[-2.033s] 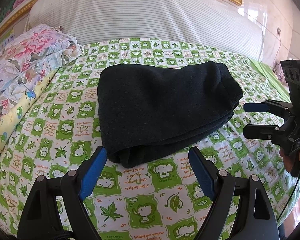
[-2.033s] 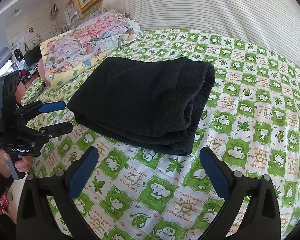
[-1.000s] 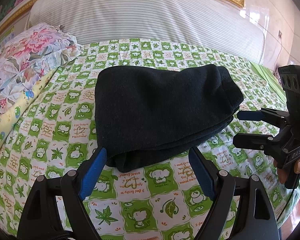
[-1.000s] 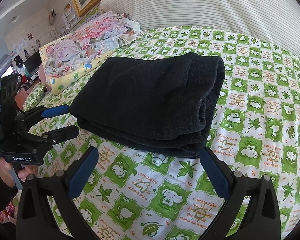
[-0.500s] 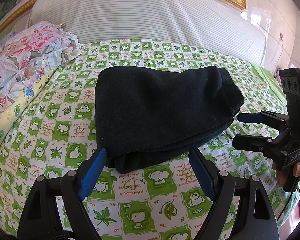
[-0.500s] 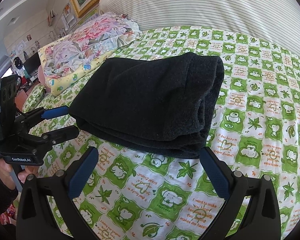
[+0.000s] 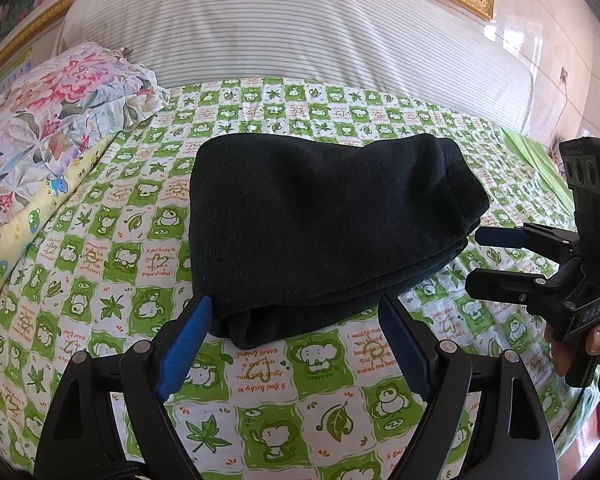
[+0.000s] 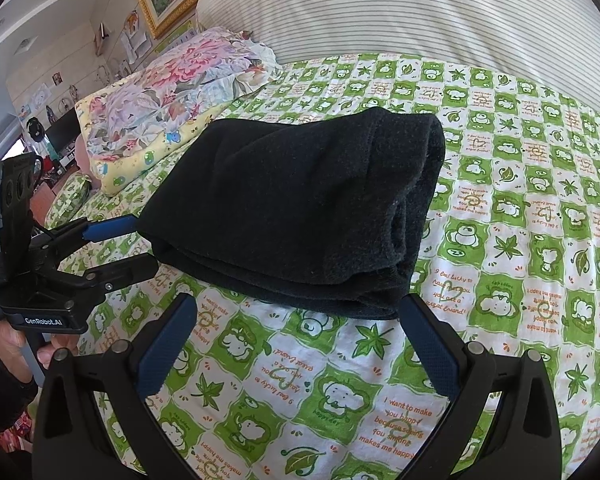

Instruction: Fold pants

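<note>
The black pants [image 7: 320, 228] lie folded into a thick bundle on the green-and-white checked bedsheet [image 7: 284, 412]. They also show in the right wrist view [image 8: 300, 208]. My left gripper [image 7: 296, 312] is open and empty, its fingertips at the bundle's near edge. It also shows at the left of the right wrist view [image 8: 132, 240], open beside the bundle. My right gripper [image 8: 296, 312] is open and empty, just short of the bundle's near edge. It also shows at the right of the left wrist view [image 7: 476, 258], open next to the bundle's right end.
A floral pillow [image 7: 48, 120] on a yellow cartoon-print cloth [image 7: 16, 236] lies left of the pants. A striped headboard cushion [image 7: 300, 36] runs along the back. The bed's edge is near the right gripper [image 7: 540, 160]. Room furniture shows far left [image 8: 60, 128].
Both grippers have stayed open and nearly still at the folded bundle's edges. The views shifted slightly closer, then settled. The pants have not moved.
</note>
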The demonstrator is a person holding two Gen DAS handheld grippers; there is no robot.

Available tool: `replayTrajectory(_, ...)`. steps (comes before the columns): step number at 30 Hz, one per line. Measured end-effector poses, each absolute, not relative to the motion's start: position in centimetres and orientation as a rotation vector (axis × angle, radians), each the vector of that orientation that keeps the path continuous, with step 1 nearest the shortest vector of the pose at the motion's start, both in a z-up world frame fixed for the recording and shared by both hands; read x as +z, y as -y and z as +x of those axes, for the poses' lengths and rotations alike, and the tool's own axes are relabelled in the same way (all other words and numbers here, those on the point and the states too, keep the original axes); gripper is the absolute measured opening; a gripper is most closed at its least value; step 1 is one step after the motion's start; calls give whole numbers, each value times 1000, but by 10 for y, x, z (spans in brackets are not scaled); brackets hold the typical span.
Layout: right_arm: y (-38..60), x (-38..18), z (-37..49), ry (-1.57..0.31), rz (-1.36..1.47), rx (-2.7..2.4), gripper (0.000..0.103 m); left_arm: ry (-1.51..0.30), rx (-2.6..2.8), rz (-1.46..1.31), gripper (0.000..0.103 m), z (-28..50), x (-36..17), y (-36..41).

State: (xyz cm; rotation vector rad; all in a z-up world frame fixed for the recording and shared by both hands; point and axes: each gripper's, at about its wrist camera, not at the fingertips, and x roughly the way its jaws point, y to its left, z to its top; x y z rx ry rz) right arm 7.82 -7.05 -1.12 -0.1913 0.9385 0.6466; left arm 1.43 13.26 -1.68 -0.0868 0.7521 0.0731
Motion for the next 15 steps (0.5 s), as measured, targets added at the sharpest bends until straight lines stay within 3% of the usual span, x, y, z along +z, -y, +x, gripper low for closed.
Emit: replayTrajectory(15, 71, -7, 80, -929, -170, 646, 101, -740, 78, -106, 88, 15, -15, -133)
